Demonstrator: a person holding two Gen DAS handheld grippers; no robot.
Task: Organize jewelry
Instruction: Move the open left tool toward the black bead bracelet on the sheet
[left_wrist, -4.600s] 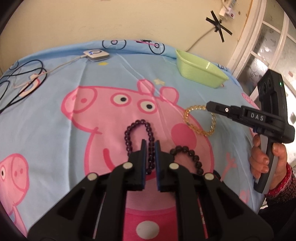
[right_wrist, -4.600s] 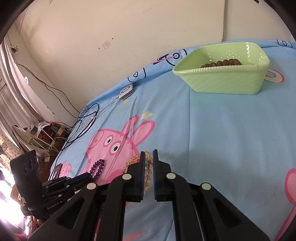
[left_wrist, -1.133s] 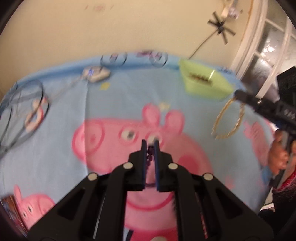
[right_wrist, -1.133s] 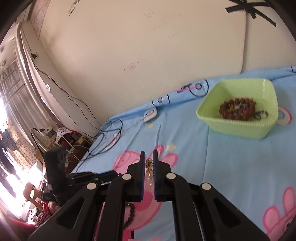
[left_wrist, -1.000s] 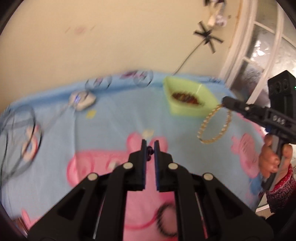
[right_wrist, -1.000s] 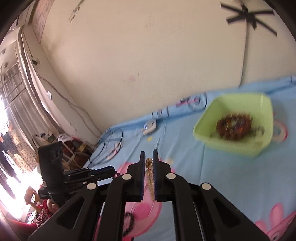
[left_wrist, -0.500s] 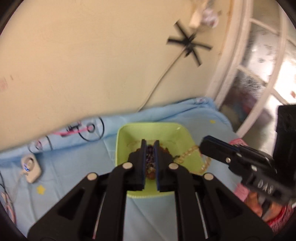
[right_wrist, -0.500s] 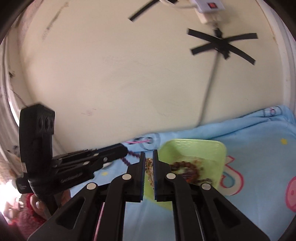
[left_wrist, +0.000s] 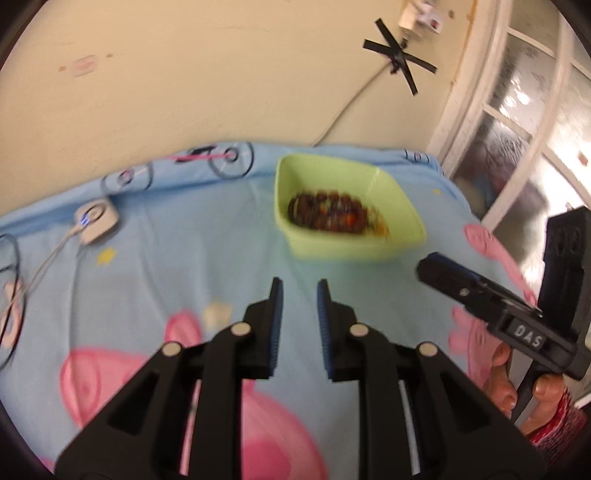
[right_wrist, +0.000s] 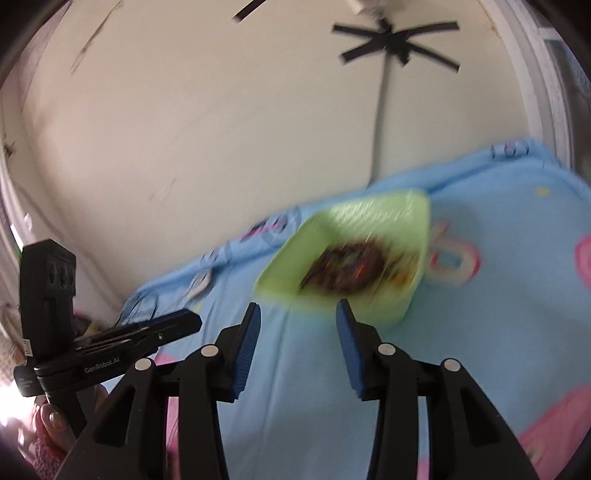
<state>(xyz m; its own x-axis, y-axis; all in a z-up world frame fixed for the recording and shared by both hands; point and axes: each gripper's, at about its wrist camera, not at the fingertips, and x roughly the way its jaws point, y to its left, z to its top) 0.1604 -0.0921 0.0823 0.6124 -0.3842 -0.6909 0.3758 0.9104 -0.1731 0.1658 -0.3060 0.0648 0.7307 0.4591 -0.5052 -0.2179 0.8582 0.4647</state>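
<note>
A light green basket (left_wrist: 347, 250) stands on the blue pig-print sheet near the wall, and dark bead bracelets (left_wrist: 325, 213) with a glimpse of amber beads lie in it. My left gripper (left_wrist: 298, 295) hovers in front of the basket with its jaws apart and nothing between them. The right gripper (left_wrist: 428, 267) shows side-on at the right, held by a hand. In the blurred right wrist view, the right gripper (right_wrist: 299, 310) has its jaws opening and empty just before the basket (right_wrist: 373, 204). The beads (right_wrist: 347, 269) are in the basket, and the left gripper (right_wrist: 192, 320) is at the left.
A white charger puck (left_wrist: 96, 220) with its cable lies at the back left of the sheet, beside dark cable loops. A cable taped with black strips (left_wrist: 400, 59) runs down the wall. A white window frame (left_wrist: 480, 110) borders the bed's right side.
Half a second ago both grippers were shut on bracelets over the basket. Now both stand open and empty, the bracelets lie in the basket, and both grippers have drawn back from it.
</note>
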